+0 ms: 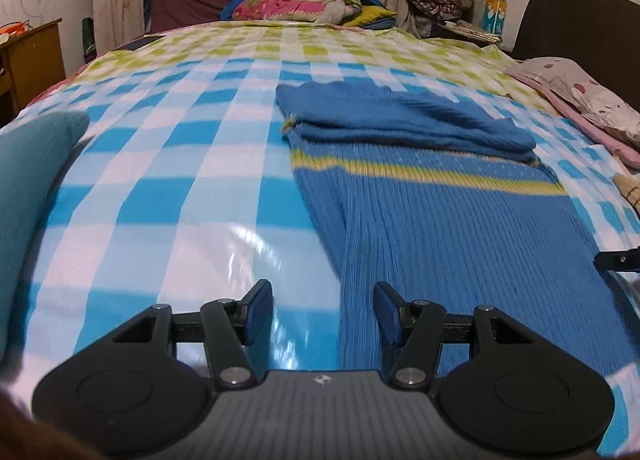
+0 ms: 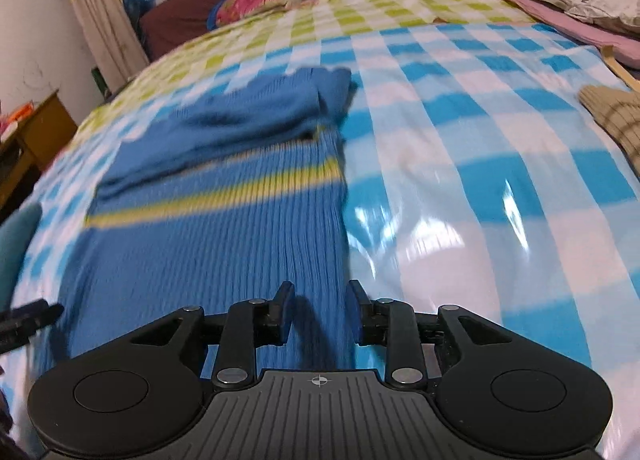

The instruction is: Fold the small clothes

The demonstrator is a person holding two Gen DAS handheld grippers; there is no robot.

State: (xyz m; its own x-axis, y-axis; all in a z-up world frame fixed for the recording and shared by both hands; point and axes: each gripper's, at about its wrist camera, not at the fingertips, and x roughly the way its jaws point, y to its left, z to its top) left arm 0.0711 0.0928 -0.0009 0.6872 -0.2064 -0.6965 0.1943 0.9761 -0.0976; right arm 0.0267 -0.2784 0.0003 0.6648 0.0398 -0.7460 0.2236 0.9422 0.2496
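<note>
With both the left gripper (image 1: pixel 323 314) and right gripper (image 2: pixel 322 312) spread and holding nothing, 1 careless pinch at the near hem of the ribbed blue knit sweater with a yellow stripe (image 1: pixel 460 228) could snag the glossy blue-and-white checked bedcover (image 1: pixel 180 196) and drag loose the sleeves folded at 12 o'clock.

The sweater (image 1: pixel 440 228) lies flat on the bedsheet (image 1: pixel 180 188), its far end folded back on top of itself. Beyond the sweater, at the bed's far edge, sits a heap of bedding (image 1: pixel 304 4). Right of the sweater lie a pillow (image 1: pixel 580 88) and, nearer, a knitted garment (image 2: pixel 616 116). The left gripper (image 1: pixel 323 314) hangs at the sweater's near left edge, the right gripper (image 2: pixel 322 310) at its near right edge.
</note>
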